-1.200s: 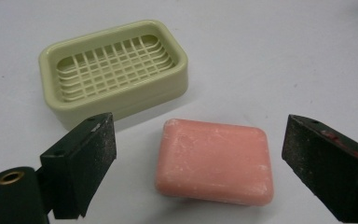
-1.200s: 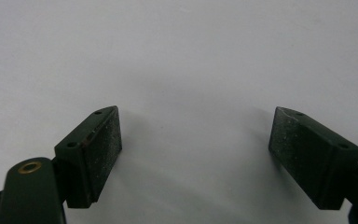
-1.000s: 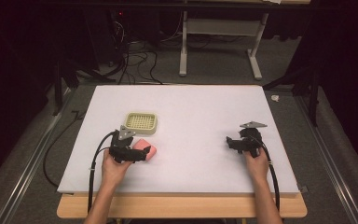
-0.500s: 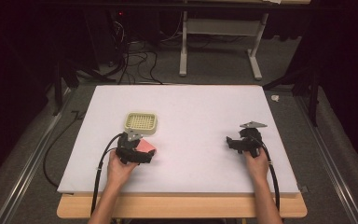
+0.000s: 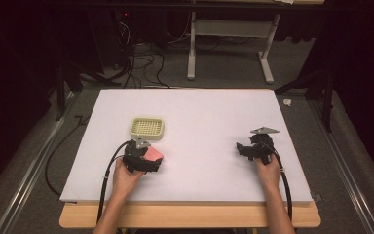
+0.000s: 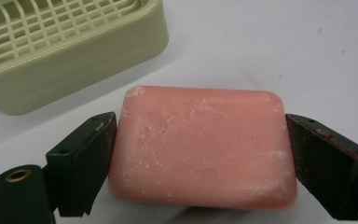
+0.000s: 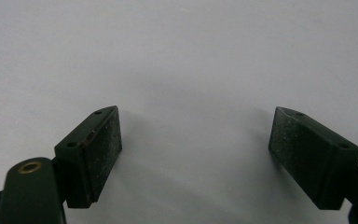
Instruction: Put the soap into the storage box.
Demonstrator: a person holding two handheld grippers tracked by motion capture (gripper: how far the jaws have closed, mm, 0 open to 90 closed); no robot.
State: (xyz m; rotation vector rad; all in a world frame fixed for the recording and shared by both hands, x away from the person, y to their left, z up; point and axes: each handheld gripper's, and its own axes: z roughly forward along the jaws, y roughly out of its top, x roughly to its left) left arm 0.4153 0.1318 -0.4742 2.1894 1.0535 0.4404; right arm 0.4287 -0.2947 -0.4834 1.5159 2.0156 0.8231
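- left gripper (image 5: 148, 158) low on the near-left part of the white table (image 5: 199, 112), held in the person's left hand (image 5: 124, 176)
- pink soap bar (image 6: 203, 144) sits between its jaws, one jaw pressed to each short end; jaws closed around the bar, grip looks firm
- bar has whitish scuffs on top, lies flat, long side across the left gripper view
- in the high view the soap bar (image 5: 153, 153) shows as a pink patch at the gripper's front, just near of the soap dish
- pale green soap dish (image 5: 147, 127) with grid top stands on the table just beyond the bar; in the left gripper view dish (image 6: 65, 51) is at upper left, close to the bar, not touching it
- can't tell if the bar rests on the table or is raised a bit
- right gripper (image 5: 246, 148) on the near-right part of the table, in the right hand (image 5: 269, 170), well apart from soap and dish
- right gripper (image 7: 195, 140) jaws spread wide, nothing between them, bare white table under them
- black cable (image 5: 106, 180) runs back from left gripper along the forearm
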